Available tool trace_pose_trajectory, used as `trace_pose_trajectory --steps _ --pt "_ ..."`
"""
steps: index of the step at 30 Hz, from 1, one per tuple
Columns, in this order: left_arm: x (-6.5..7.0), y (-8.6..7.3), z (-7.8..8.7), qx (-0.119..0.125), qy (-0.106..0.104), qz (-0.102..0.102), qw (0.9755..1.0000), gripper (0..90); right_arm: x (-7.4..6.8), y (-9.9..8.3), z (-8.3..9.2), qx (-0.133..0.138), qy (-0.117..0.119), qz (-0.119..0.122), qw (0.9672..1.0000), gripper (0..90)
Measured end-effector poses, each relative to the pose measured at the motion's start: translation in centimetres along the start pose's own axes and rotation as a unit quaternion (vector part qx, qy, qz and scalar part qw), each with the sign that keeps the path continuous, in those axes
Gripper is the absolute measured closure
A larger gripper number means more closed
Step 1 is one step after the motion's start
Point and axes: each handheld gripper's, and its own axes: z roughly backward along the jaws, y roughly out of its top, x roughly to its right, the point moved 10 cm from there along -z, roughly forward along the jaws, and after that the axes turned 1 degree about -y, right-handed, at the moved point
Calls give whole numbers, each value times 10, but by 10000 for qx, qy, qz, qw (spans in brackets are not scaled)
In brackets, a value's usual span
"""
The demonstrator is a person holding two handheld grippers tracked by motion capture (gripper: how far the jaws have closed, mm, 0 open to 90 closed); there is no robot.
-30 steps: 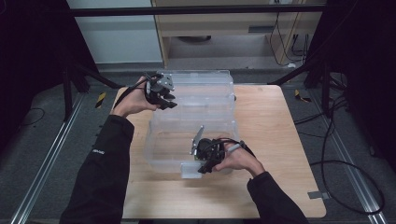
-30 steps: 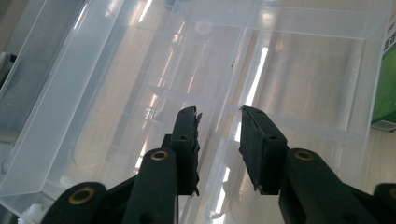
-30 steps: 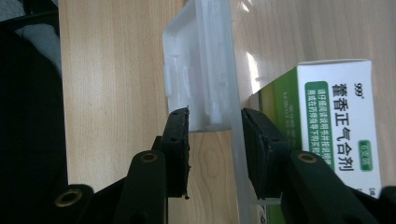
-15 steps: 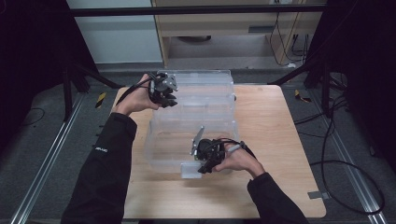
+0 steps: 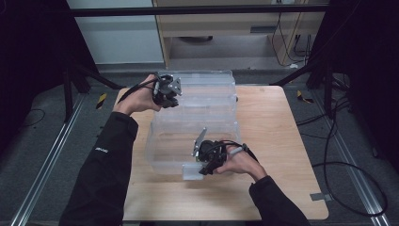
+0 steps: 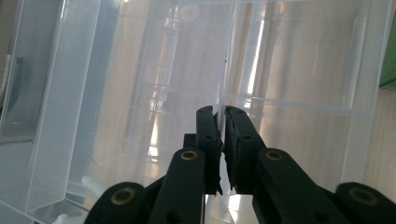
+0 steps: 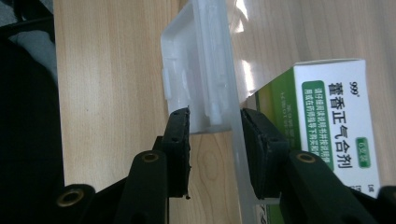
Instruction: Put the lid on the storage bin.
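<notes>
1. The clear plastic storage box [image 5: 195, 132] is seen lying open on the wooden table [image 5: 282, 141], with its lid [image 5: 200, 89] raised at the far side.
2. The left gripper [image 5: 169, 96] is set at the lid's left corner. Its jaws have just been closing and now stand narrow, with a thin clear edge of the lid [image 6: 223, 100] pinched between the pads.
3. The right gripper [image 5: 203, 170] is held at the near wall of the box; its jaws straddle the latch tab [image 7: 198, 70] and the wall [image 7: 236, 140], half-wide, and the pads appear to press lightly on both.
4. A green-and-white medicine carton [image 7: 327, 121] lies just beyond the right jaw, inside the box.
5. For the lid to be swung well, the base should be kept pinned by the right gripper while the left grip is checked for slip on the smooth plastic.
6. The lid should be guided along its hinge arc, not pulled straight, so that the thin edge is not twisted out of the pads.
</notes>
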Motion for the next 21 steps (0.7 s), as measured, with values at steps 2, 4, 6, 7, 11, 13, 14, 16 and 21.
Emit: trace_pose_trajectory --steps 2,4,6,7,11,13,14,16,21 --pt "1 1 1 -47 -26 -11 10000 857 0 0 0 -15 -54 -34 10000 643" --pt "3 2 3 -71 -55 -34 10000 864 -1 0 0 -5 -70 -48 10000 644" --pt "4 2 5 -100 -86 -40 9999 868 -1 0 0 6 -110 -27 9999 644" --pt "4 2 5 -100 -86 -40 9999 870 -1 0 0 6 -110 -27 9999 644" --pt "9 3 9 -140 -79 -91 9998 873 -2 0 0 44 -138 -16 9999 644" --pt "12 4 12 -159 -93 -123 9998 876 -2 0 0 34 -168 -24 9999 644" --pt "14 4 13 -168 -99 -129 9997 878 -2 0 0 37 -176 -20 9998 644" --pt "17 4 16 -181 -88 -176 9996 880 -2 0 0 51 -201 -18 9998 644" --pt "29 4 23 -168 -84 -236 9995 883 -2 0 0 93 -224 -23 9997 644"
